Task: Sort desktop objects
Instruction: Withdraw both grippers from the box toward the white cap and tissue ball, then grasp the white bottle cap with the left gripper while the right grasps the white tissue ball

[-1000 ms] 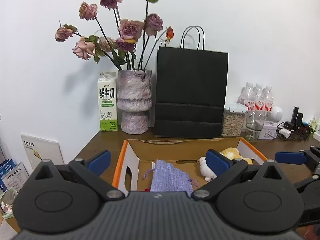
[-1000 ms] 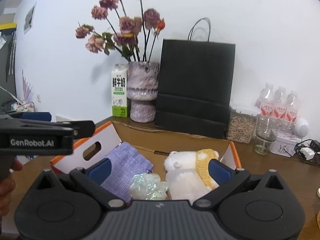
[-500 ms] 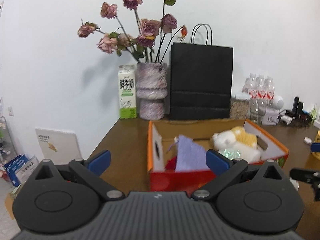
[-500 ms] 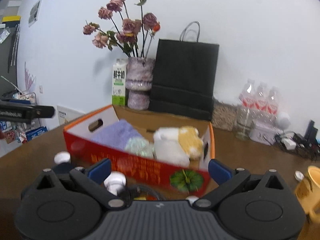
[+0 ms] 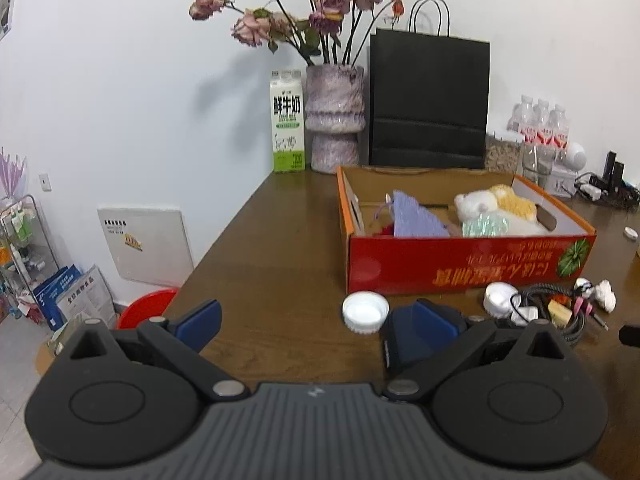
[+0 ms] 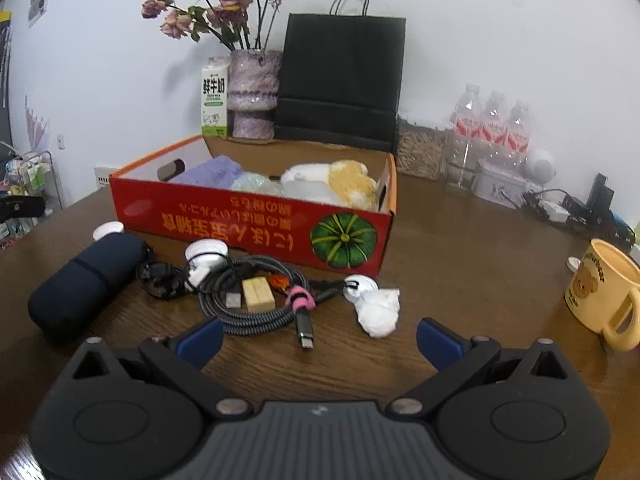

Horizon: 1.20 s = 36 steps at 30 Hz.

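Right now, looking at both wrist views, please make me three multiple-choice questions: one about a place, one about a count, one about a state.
1. Where does the yellow mug stand?
A. Inside the red box
B. On the table, right of the red box
C. Behind the vase

2. How many water bottles stand at the wall?
A. One
B. Three
C. Five

3. What state is the right claw in?
A. Open and empty
B. Shut on the braided cable
C. Shut on the mug

Answers:
1. B: the mug sits on bare table, apart from the red box.
2. B: three bottles with red labels stand side by side.
3. A: its blue fingers stand wide apart, with the braided cable lying ahead of them, untouched.
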Tool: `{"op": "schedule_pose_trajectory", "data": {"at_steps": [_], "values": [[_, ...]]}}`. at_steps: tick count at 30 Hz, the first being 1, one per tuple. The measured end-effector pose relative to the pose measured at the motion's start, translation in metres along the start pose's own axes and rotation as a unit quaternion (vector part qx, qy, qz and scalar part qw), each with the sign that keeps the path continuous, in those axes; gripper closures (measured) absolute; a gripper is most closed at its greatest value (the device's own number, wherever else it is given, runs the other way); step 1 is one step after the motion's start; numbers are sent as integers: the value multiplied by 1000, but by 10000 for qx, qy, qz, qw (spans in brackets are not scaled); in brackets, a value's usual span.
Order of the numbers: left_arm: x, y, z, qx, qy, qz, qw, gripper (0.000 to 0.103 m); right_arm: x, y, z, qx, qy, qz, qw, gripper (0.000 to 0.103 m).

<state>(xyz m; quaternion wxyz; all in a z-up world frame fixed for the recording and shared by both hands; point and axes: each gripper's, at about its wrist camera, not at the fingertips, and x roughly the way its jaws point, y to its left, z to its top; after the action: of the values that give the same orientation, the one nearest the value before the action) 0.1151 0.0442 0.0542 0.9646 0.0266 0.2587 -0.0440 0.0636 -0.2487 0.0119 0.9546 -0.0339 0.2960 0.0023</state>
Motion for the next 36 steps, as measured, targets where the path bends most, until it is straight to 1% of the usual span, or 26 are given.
{"op": "schedule_pose_trajectory", "data": {"at_steps": [5,12,20,25,26,33,36], "values": [[6,2,-2,-11,167,5,9999,0,7,-2,1,77,101,-40,9999,0],[15,-1,3,125,264,-49,9996,0,18,-4,8,59,186,-95,9998,0],[52,-2,8,268,717,6,9971,0,34,-24,14,185,305,-249,9991,0],[74,0,6,282,1011,25,9945,0,47,-34,16,229,418,-316,9984,3],[78,0,6,294,1047,19,9941,0,49,-35,16,226,439,-323,9983,6],[98,-7,5,413,1216,-22,9917,1,64,-44,19,244,554,-305,9977,14],[104,-9,5,426,1251,-28,9912,1,69,-47,19,302,576,-278,9975,15]]}}
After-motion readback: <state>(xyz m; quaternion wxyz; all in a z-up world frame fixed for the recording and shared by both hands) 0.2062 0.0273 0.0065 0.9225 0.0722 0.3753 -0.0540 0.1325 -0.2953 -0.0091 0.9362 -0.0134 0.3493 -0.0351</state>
